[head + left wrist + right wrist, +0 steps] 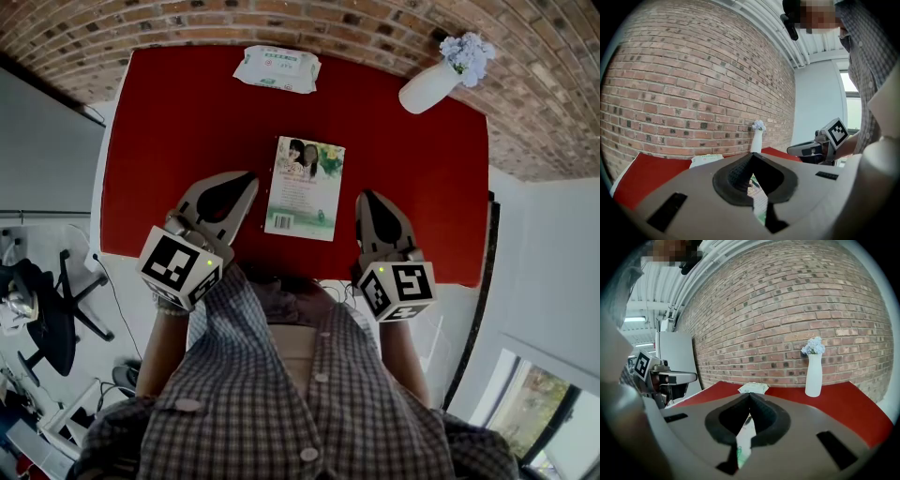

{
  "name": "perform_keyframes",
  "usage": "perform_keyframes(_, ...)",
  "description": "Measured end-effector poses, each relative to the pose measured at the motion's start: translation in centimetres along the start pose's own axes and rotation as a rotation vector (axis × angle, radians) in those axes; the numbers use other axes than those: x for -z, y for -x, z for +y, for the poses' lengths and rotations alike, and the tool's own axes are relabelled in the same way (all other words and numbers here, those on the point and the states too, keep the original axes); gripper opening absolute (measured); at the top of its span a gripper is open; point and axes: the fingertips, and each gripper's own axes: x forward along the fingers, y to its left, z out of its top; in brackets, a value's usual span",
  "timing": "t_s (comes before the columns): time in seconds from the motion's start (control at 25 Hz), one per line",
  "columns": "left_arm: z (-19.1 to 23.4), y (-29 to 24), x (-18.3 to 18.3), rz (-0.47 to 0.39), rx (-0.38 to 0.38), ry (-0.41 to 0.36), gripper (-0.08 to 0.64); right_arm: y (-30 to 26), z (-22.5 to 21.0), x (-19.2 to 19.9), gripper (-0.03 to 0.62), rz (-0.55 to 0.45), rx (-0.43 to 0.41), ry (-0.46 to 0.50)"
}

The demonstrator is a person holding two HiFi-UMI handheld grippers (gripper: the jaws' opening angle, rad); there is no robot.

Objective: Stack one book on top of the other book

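A book (305,187) is seen lying flat near the middle of the red table (178,122), with its illustrated cover facing up and its long sides running away from the person. Only one cover can be made out; whether a second book lies beneath it cannot be told.

The left gripper (247,178) is held just left of the book, beside its nearer half and apart from it, with the tip angled slightly toward the book. Its jaws are pressed together with nothing between them. In the left gripper view a strip of the book is glimpsed through the gap behind the closed pads. The right gripper (367,197) is held just right of the book, by its near right corner and apart from it. Its jaws are likewise pressed together and empty.

Beyond the book's far end, well apart from it, a white packet of wipes (277,68) is laid on the table. Farther off to the book's right, a white vase (428,87) with pale blue flowers (467,52) is stood before the brick wall (234,21). On the near side of the book, the person's checked shirt (309,403) is seen.
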Motion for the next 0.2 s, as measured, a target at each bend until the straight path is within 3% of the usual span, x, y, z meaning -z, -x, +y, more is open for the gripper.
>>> perform_keyframes(0.2, -0.13, -0.19, -0.33, -0.001, 0.004, 0.004, 0.008, -0.03, 0.03, -0.16, 0.006, -0.015, -0.012, 0.01)
